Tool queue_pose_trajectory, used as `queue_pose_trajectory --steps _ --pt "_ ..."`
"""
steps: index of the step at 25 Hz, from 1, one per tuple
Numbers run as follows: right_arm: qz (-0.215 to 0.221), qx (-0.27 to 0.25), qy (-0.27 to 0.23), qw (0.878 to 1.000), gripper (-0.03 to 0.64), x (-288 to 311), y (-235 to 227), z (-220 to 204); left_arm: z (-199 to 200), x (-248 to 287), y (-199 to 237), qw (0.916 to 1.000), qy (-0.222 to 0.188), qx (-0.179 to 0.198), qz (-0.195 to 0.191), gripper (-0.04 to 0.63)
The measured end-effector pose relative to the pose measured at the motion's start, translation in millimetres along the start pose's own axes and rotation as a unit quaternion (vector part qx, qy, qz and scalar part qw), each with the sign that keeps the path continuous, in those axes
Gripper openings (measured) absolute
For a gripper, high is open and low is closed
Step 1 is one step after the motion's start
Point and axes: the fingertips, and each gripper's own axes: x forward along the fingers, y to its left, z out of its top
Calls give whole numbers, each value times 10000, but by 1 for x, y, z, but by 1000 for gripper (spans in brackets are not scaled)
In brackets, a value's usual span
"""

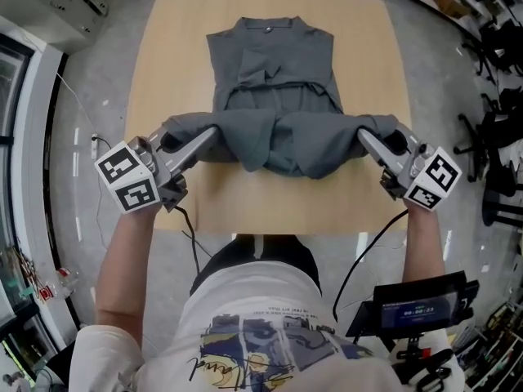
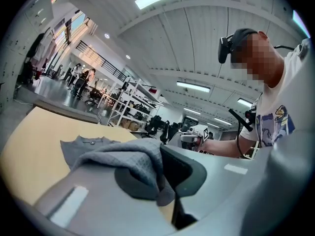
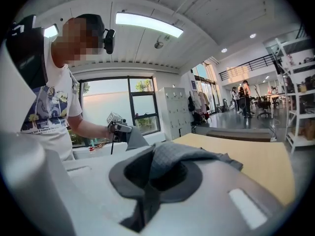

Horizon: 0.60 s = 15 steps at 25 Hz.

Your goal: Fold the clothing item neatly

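Firmly, left gripper (image 1: pixel 211 134) and right gripper (image 1: pixel 364 136) clamp garment (image 1: pixel 274 72); T-shirt (image 1: pixel 270 337) lettering unreadable.

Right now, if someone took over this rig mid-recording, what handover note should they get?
Left gripper: jaws shut on the grey shirt, at its near left edge.
Right gripper: jaws shut on the shirt's near right edge.
The shirt lies on the wooden table with its collar at the far side. The near part is lifted and sags between the grippers.
Done: both near corners gripped and raised.
Left: probably carry them toward the collar, lay the fold flat, release and smooth.
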Motion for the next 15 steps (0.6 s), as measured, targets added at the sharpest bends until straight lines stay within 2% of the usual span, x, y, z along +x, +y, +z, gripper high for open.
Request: queue_pose_trajectory --steps 7,15 --pt "193 -92 65 9998 21 23 -57 6 14 25 46 9996 1 -21 290 17" --pt "226 -128 118 9996 21 60 -154 -13 13 76 123 9982 151 -41 581 17"
